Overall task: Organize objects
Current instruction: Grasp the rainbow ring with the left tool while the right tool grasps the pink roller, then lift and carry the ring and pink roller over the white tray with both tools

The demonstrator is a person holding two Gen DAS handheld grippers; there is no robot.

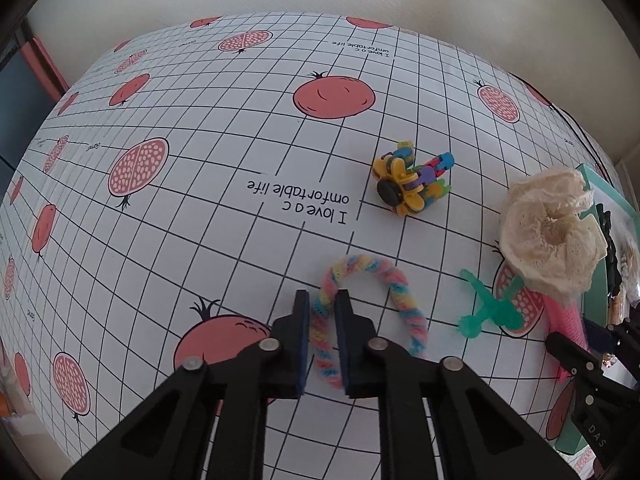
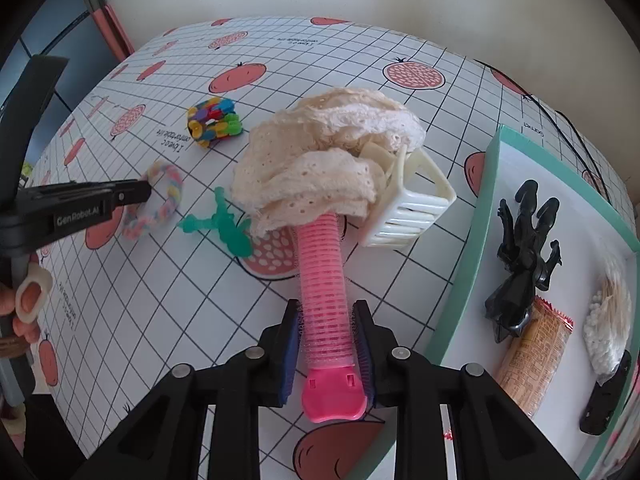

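Pink hair roller [image 2: 325, 280] pinched by right gripper [image 2: 327, 344]; left gripper [image 1: 323, 332] clamps pastel braided ring [image 1: 370, 300]

Both wrist cameras look steeply down, close (sharing the scrunchie [image 1: 548, 236]).

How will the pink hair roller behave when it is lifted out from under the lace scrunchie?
The pink hair roller looks like hollow ribbed plastic, so probably light and stiff. Its bristly surface should resist slipping in the right gripper. The lace scrunchie draped over its far end may snag and drag along.
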